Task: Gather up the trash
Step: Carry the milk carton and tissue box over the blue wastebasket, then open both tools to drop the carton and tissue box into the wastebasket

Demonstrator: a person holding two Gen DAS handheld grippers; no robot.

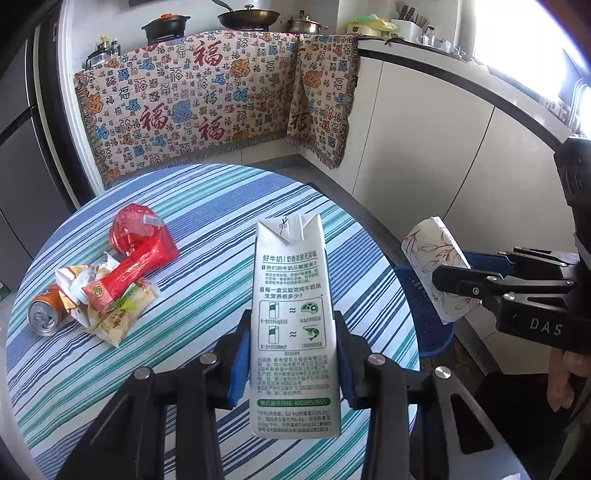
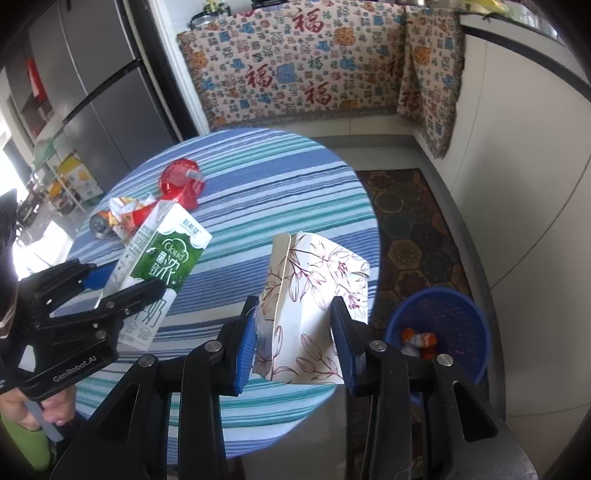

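We hold the white-green milk carton [image 1: 293, 325] in our left gripper [image 1: 293, 354] and the flattened floral paper box [image 2: 314, 314] in our right gripper [image 2: 295, 343], which is nearer to the blue plastic bin [image 2: 461, 306] beside the table's right edge.

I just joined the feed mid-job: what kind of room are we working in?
Most likely a home kitchen. Pots and a pan sit on a cloth-draped counter, a tall fridge stands by the wall, and white cabinets run beside the striped round table. A blue trash basket sits on the floor.
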